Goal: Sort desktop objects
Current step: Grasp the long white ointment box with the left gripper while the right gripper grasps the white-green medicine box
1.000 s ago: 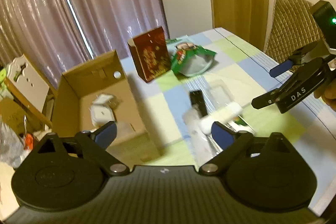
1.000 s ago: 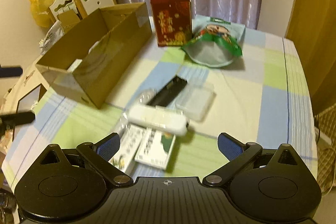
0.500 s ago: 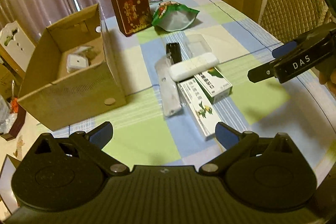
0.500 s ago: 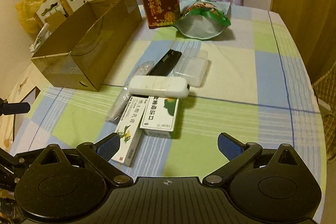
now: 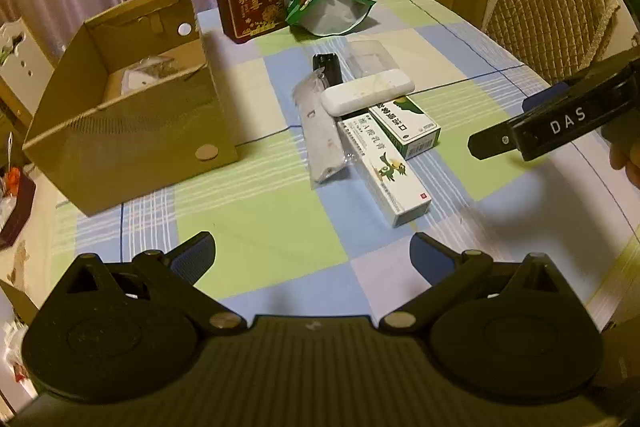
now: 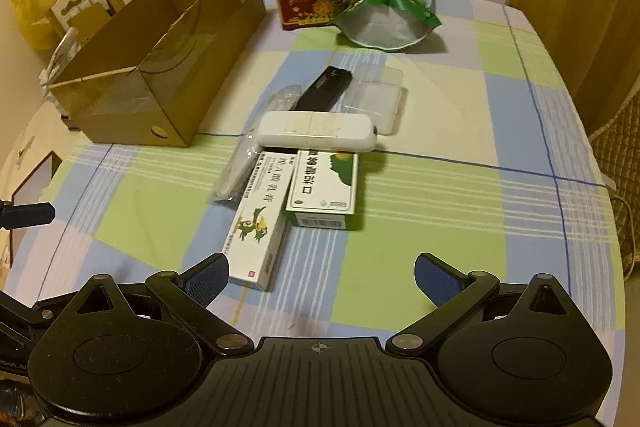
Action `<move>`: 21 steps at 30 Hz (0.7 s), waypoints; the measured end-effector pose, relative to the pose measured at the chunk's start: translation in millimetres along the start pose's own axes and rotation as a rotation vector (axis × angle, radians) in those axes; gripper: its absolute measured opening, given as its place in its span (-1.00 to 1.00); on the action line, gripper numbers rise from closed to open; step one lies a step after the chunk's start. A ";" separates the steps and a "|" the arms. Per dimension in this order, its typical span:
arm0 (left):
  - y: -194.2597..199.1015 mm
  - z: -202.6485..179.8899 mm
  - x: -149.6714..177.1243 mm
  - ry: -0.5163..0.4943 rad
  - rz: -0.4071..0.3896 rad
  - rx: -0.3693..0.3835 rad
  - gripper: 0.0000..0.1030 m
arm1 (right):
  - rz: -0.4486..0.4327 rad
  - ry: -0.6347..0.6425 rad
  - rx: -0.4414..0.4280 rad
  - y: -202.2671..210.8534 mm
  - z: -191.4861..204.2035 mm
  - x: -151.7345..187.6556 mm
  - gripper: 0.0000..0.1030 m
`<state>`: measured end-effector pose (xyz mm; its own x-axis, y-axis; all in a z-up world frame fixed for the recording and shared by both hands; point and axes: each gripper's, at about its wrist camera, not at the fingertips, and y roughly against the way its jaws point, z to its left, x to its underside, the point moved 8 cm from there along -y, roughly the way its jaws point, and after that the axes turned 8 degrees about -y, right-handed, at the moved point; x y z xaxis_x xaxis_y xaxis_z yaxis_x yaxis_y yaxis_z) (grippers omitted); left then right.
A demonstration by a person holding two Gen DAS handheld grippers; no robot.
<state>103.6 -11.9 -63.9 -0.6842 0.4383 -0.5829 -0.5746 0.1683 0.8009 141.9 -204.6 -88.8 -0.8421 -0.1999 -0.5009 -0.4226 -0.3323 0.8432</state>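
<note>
Pulled back from pile [image 6: 304, 163] since earlier | both tools [image 5: 312, 259] [image 6: 320, 279] apart, empty | box [image 5: 132, 131] holds something; pile left on worktop [image 6: 460, 227]

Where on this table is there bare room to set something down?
Free: the cloth right of the medicine boxes, toward the chair, and the near strip before both claws. Crowded: the middle cluster between the cardboard box and the clear case.
</note>
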 end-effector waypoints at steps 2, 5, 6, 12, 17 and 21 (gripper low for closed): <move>-0.5 1.2 2.3 0.018 0.004 -0.008 0.98 | 0.001 0.012 -0.010 -3.9 1.6 -3.6 0.97; -2.9 2.9 4.4 0.054 0.009 -0.023 0.98 | 0.005 0.028 -0.031 -11.6 1.4 -9.0 0.97; -5.0 3.1 5.1 0.071 0.014 -0.030 0.98 | 0.008 0.034 -0.040 -14.1 0.7 -10.5 0.97; -23.6 -7.3 6.2 0.163 0.039 -0.056 0.88 | -0.003 0.037 -0.079 -22.4 -15.0 -22.2 0.96; -49.8 -35.4 -6.8 0.188 0.032 -0.027 0.70 | 0.005 0.037 -0.090 -25.0 -31.0 -29.2 0.96; -75.0 -55.6 -20.8 0.182 0.035 -0.019 0.60 | 0.011 0.037 -0.098 -27.1 -43.9 -34.8 0.96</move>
<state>136.0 -82.7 -119.5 -0.7726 0.2761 -0.5717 -0.5568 0.1380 0.8191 197.3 -229.1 -102.7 -0.8330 -0.2373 -0.4997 -0.3769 -0.4179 0.8266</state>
